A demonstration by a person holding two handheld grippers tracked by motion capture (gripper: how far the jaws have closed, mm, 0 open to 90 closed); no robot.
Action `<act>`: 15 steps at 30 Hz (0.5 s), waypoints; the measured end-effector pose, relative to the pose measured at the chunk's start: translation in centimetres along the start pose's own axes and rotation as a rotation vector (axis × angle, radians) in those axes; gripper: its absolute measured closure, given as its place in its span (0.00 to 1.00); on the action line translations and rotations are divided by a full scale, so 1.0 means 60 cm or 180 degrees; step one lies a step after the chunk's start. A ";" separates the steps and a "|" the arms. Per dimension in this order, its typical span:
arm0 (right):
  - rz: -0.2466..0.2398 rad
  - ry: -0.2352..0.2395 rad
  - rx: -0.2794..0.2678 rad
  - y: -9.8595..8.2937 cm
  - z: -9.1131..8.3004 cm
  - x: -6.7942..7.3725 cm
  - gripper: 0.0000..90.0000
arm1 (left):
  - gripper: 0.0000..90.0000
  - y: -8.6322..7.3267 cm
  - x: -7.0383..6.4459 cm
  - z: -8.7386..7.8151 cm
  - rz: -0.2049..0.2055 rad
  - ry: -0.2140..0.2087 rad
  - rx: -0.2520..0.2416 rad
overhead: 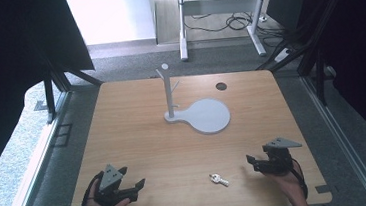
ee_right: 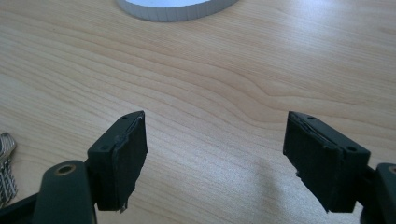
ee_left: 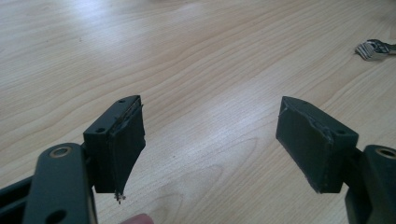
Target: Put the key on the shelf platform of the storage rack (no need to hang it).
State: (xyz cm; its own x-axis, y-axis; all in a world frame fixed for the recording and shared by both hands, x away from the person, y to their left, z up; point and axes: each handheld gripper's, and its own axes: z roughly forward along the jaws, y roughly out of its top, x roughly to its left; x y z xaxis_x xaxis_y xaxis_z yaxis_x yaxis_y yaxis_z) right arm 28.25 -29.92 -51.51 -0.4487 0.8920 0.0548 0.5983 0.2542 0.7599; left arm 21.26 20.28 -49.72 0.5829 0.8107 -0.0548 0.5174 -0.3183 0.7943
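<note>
The key (overhead: 219, 180) lies flat on the table (overhead: 139, 137), near its front edge and well in front of the stand (overhead: 197, 113). The left gripper (overhead: 133, 187) rests left of the key, jaws spread and empty. The right gripper (overhead: 254, 163) sits right of the key, jaws likewise spread, holding nothing.

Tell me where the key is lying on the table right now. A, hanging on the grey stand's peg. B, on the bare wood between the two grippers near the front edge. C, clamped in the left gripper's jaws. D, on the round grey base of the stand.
B: the key lies flat on the wooden table, between the left gripper and the right gripper, both open and empty, well short of the stand.
</note>
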 end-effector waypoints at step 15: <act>0.0106 -0.0021 0.0028 -0.002 -0.005 -0.007 0.31 | 0.26 0.002 -0.005 0.001 0.0020 -0.0072 0.0008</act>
State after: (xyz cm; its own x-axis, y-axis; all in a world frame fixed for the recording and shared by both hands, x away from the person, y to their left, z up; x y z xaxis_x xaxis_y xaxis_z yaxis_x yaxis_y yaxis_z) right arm 28.16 -30.43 -51.44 -0.4242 0.9024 0.0757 0.6185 0.2277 0.7521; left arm 21.18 19.95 -49.67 0.6001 0.7974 -0.0635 0.5152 -0.3246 0.7932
